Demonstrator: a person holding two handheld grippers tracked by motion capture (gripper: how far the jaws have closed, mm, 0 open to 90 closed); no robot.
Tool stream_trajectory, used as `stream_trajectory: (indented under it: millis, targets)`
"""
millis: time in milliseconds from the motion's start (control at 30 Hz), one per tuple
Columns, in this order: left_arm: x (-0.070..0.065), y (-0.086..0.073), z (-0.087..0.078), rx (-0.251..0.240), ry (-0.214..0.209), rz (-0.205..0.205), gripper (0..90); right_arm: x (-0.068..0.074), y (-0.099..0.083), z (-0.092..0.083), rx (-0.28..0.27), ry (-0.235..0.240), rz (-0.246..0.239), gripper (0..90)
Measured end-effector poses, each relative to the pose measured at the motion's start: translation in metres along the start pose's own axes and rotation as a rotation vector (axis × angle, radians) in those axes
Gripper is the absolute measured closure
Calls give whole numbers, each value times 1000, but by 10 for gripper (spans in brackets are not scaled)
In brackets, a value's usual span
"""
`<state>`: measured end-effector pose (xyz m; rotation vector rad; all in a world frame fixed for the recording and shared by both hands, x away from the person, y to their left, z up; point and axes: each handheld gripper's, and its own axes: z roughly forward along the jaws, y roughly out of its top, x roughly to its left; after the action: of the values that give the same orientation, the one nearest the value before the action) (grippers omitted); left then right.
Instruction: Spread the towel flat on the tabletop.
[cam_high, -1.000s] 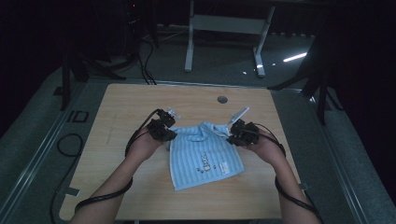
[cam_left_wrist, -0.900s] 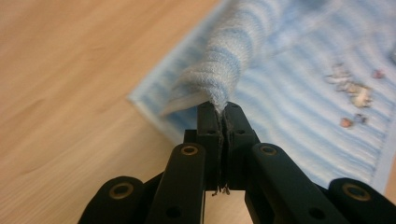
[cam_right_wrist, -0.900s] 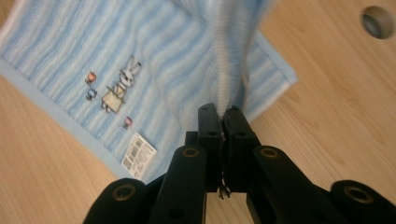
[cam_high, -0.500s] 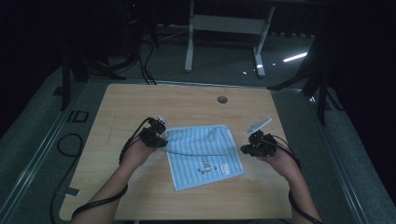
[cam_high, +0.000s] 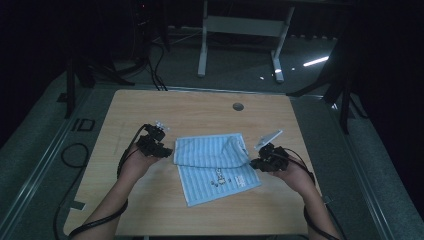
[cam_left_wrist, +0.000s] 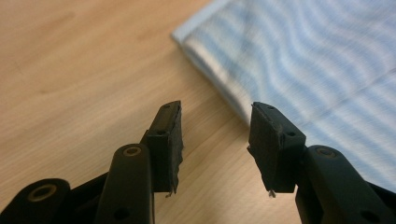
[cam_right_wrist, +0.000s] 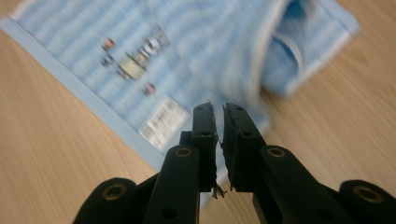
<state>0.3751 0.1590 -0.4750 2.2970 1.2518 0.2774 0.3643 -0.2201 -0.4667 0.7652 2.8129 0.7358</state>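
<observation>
The left gripper (cam_high: 165, 149) sits low near the table's left side, its jaws just opened with a clear gap. The right gripper (cam_high: 254, 163) sits near the right edge, jaws opened only a thin crack. Both forearms reach in from the table's near edge.

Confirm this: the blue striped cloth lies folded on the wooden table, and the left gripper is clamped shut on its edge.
Not clamped. In the left gripper view the left gripper has just been opening: its jaws stand apart with bare table between them, beside the edge of the blue striped cloth. The cloth does lie folded on the table.
</observation>
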Motion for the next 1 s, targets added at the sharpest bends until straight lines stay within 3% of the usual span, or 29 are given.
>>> stream_trajectory:
  millis: [67, 167, 233, 367, 500, 600, 733, 1000]
  targets:
    - [-11, 3, 3, 2, -36, 36, 541, 2, 9, 7, -5, 6, -11, 827]
    - [-24, 6, 23, 49, -76, 78, 542, 6, 24, 24, 22, 13, -35, 828]
    - [-25, 7, 38, 81, -90, 58, 542, 3, 31, 36, 28, 9, -33, 828]
    - [-23, 10, 55, 104, -52, 72, 541, -8, 31, 55, 79, -47, 11, 828]
    - [-20, 14, 66, 87, -36, 64, 541, -19, 21, 72, 135, -84, 38, 829]
    - [-18, 17, 74, 88, -32, 74, 540, -24, 16, 73, 100, -66, 71, 829]
    - [-17, 23, 78, 81, -24, 70, 540, -28, 14, 72, 96, -67, 81, 829]
    - [-10, 57, 99, 77, 7, 87, 536, -46, 18, 75, 101, -87, 127, 829]
